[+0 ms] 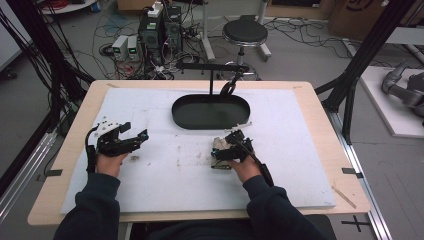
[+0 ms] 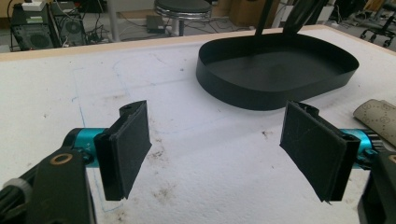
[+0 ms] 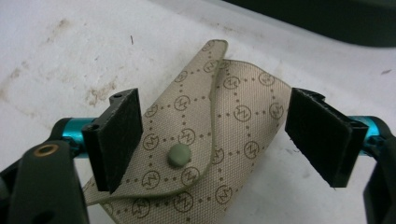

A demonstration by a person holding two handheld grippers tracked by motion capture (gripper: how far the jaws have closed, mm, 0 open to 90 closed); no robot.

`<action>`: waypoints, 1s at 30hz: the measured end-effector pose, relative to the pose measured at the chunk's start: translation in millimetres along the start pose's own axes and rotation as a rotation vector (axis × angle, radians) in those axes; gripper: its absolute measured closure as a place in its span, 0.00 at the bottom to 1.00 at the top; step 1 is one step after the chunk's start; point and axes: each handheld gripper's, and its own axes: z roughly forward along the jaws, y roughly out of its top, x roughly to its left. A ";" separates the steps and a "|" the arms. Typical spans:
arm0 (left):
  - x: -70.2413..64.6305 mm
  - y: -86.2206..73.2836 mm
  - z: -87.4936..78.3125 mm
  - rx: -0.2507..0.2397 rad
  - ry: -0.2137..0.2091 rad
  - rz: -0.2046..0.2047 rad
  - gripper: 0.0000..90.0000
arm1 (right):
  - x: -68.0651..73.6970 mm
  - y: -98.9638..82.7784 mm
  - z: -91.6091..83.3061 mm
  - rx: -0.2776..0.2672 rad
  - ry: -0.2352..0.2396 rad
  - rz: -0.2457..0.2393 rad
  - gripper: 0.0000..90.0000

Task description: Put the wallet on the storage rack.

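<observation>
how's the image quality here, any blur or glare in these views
High view: dim and soft, the black tray lacks detail. Left gripper view: sharp, even light, no glare. Right gripper view: the beige patterned pouch is crisp, with its snap button clear.

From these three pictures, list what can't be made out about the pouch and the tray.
- Pouch: its near end is cut off by the bottom edge of the right gripper view; in the high view, too small and partly behind the right claw.
- Whether the pads touch the pouch: unclear.
- Tray: its far rim is crossed by a black stand in the left gripper view.
</observation>
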 end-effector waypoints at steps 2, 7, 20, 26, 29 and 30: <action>0.5 0.0 -0.2 0.000 0.000 0.000 0.27 | -0.9 0.5 3.1 0.008 0.018 0.021 0.20; -0.2 -0.2 0.6 0.003 -0.005 -0.001 0.27 | -9.5 3.8 7.5 0.013 0.100 -0.079 0.22; 0.5 -0.5 1.0 0.004 -0.004 -0.004 0.27 | 8.4 6.5 2.3 -0.020 0.033 -0.204 0.21; 1.5 0.1 -0.8 0.001 -0.002 -0.005 0.27 | 20.8 -2.2 3.5 0.009 -0.076 -0.363 0.18; 1.5 -0.1 -0.3 0.000 -0.001 -0.006 0.27 | 13.9 -6.0 -4.2 0.025 -0.093 -0.458 0.18; 1.3 -0.2 -0.2 0.000 -0.001 -0.007 0.27 | 10.2 -7.6 -6.6 0.035 -0.087 -0.475 0.18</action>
